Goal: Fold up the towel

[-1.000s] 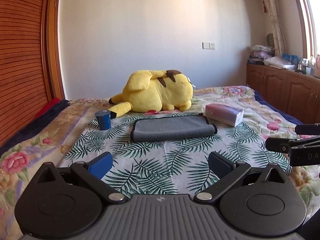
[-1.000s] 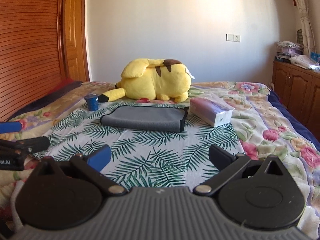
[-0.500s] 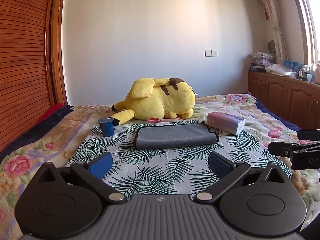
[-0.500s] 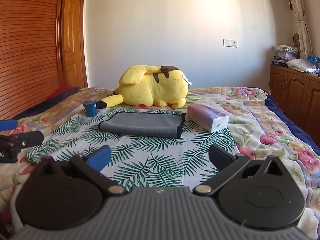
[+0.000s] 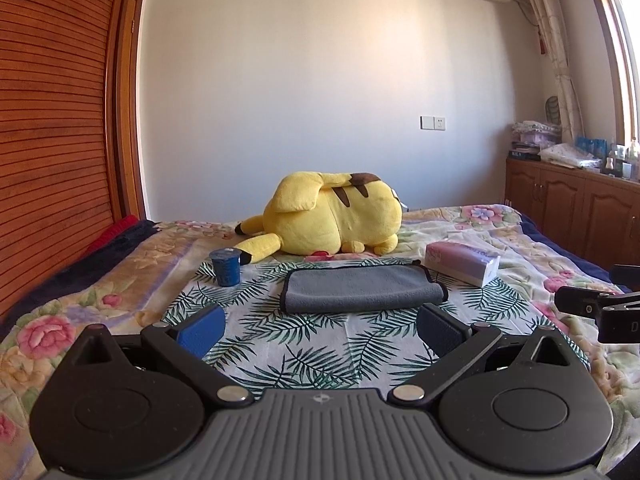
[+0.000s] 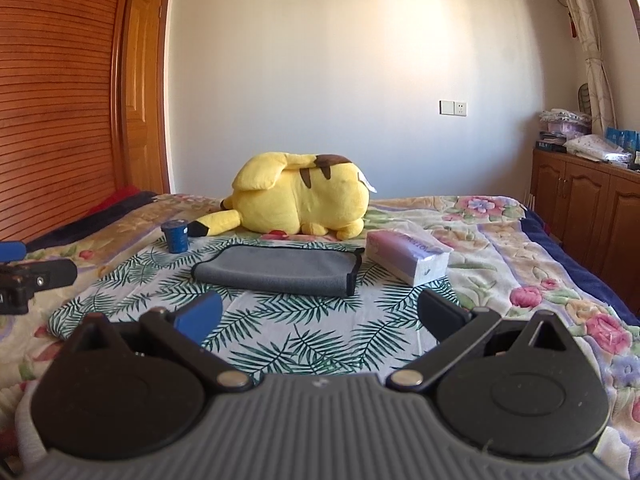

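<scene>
Left wrist view: facing folded grey towel (image 5: 362, 287) on palm-leaf bedsheet (image 5: 320, 344).
Hovering apart, left gripper (image 5: 320, 328) and right gripper (image 6: 318, 316) gaping wide, holding nothing.

Bedroom clutter on your bed

You have a yellow plush toy (image 5: 334, 214) lying behind a blue cup (image 5: 226, 267) and a tissue box (image 5: 462, 263) on the floral bedspread (image 5: 120, 288).

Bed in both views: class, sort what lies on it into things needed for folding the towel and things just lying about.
Needed: grey towel, left hand-held gripper, right hand-held gripper, both open and empty.

Lying about: yellow plush toy, blue cup, tissue pack.
</scene>
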### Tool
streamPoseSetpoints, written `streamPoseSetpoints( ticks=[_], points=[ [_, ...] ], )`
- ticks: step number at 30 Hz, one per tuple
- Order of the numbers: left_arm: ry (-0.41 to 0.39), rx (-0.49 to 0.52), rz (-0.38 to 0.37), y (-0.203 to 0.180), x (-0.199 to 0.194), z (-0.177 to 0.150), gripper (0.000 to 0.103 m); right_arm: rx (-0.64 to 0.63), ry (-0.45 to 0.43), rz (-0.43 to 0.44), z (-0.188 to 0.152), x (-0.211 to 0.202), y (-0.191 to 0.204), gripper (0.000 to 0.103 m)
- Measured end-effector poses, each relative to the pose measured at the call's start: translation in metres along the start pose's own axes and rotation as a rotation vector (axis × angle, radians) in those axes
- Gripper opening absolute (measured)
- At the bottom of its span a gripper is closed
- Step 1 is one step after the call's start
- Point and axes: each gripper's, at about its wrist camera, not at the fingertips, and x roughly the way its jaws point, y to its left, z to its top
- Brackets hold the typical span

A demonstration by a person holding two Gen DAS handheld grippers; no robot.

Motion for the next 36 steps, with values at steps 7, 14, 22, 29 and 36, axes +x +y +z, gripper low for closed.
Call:
streamPoseSetpoints(
  ticks=[7, 14, 22, 29, 36],
  points=[
    [-0.014, 0.006, 0.006, 0.0014, -0.0008, 0.0005, 0.087, 0.008, -0.014, -0.008, 0.0001, -0.0019, -0.0031, 0.103],
    [-0.005, 0.011, 0.007, 0.0007, -0.0009, 0.0001, 0.087, 0.008, -0.015, -0.008, -0.0009, -0.0019, -0.0036, 0.103],
    [-0.003, 0.02, 0.011, 0.0, 0.0004, -0.0014, 0.087, 0.008, -0.015, -0.007, -0.0008, -0.0018, -0.0035, 0.103],
    [-0.001, 0.024, 0.012, -0.0001, 0.0005, -0.0028, 0.087, 0.006, -0.017, -0.008, -0.001, -0.0024, -0.0034, 0.103],
    [0.0, 0.023, 0.011, -0.0008, 0.001, -0.003, 0.087, 0.007, -0.015, -0.007, -0.0008, -0.0019, -0.0038, 0.103]
  ],
)
